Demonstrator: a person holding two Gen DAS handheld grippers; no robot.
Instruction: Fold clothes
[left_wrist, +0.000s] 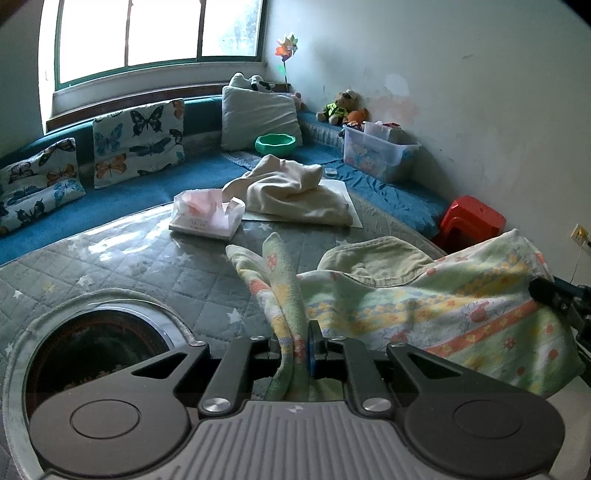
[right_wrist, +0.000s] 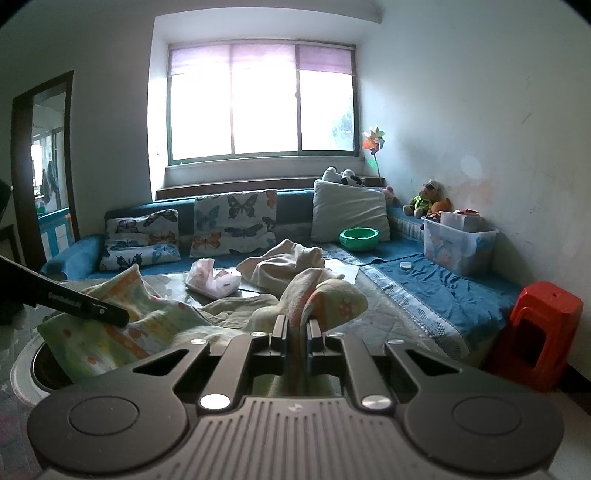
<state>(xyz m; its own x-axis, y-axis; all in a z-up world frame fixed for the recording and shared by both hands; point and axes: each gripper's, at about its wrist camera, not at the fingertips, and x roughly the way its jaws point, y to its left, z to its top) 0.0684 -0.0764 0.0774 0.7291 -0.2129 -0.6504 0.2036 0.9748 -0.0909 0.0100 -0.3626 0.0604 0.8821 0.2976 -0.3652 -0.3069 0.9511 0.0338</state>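
Patterned terry towel (left_wrist: 424, 306), soft, rumpled, pastel florals; both black jaws clamped on bunched corners: left gripper (left_wrist: 300, 343), right gripper (right_wrist: 297, 332). Quilted grey worktop (left_wrist: 147, 258).

The soft terry cloth (left_wrist: 424, 306) pinched in the black left claw (left_wrist: 295, 345) is pale green with yellow blocks, orange stripes and small red flowers. Under it lies a grey quilted table cover (left_wrist: 155, 258) sprinkled with white stars. Ahead of the claw sit a cream crumpled garment (left_wrist: 291, 192) and a pink-and-white tissue pack (left_wrist: 207, 214). Farther off, the white cushions (left_wrist: 138, 142) carry blue, orange and black butterflies on a teal sofa (left_wrist: 199, 177), near a mint-green bowl (left_wrist: 276, 143). Right of the claw stands a red plastic stool (left_wrist: 472, 218).
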